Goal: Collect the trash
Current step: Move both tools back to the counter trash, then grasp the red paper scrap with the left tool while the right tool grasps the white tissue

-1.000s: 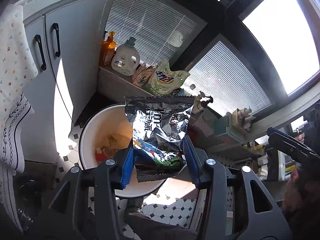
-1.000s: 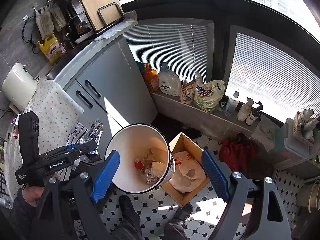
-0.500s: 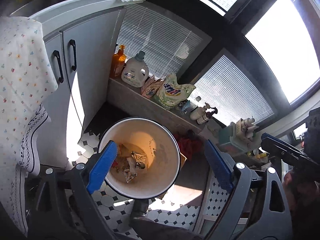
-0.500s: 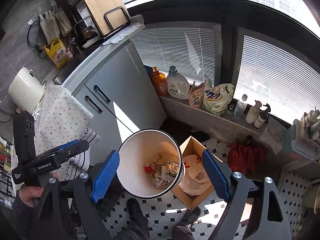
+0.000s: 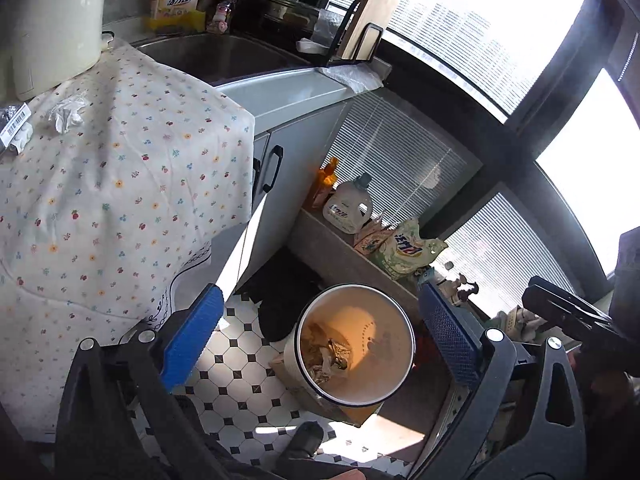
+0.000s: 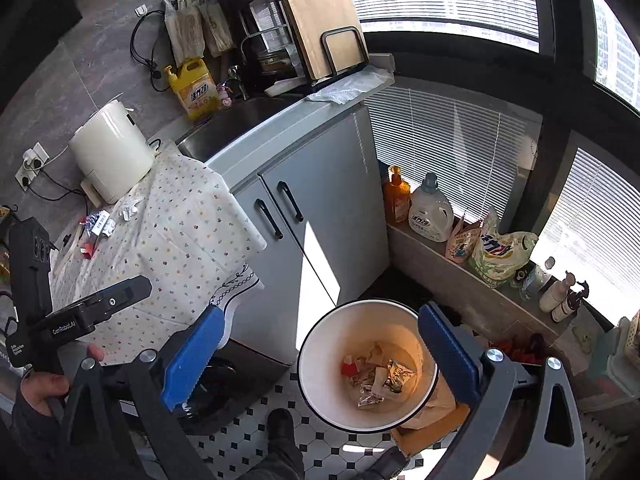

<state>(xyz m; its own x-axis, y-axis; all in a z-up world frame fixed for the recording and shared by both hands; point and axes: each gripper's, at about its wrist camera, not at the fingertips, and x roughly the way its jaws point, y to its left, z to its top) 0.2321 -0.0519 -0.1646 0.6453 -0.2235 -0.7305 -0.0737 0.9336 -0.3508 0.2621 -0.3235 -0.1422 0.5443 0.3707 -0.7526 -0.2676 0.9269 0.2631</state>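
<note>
A white trash bin (image 5: 362, 318) (image 6: 340, 344) stands on the tiled floor with crumpled wrappers (image 5: 328, 356) (image 6: 380, 376) in its bottom. My left gripper (image 5: 320, 290) hangs high above it, jaws opening, nothing between the blue pads. My right gripper (image 6: 320, 310) is also above the bin, jaws opening and empty. On the floral tablecloth (image 6: 180, 240) lie a crumpled tissue (image 5: 66, 114) (image 6: 130, 210), a barcoded wrapper (image 5: 14, 126) (image 6: 98, 224) and red scraps (image 6: 86, 248). A hand holds the left gripper's body (image 6: 80, 316) beside the table.
A cardboard box (image 6: 424, 432) sits against the bin. The grey cabinet (image 6: 320, 220) with a sink stands behind it. A white kettle (image 6: 112, 156) is on the table. Detergent bottles (image 6: 430, 216) line the window ledge. A shoe (image 6: 280, 424) rests near the bin.
The snack bag left my left gripper and dropped into the bin. Its jaws spread wide. Both grippers rose and swung toward the table, bringing its top into view.
</note>
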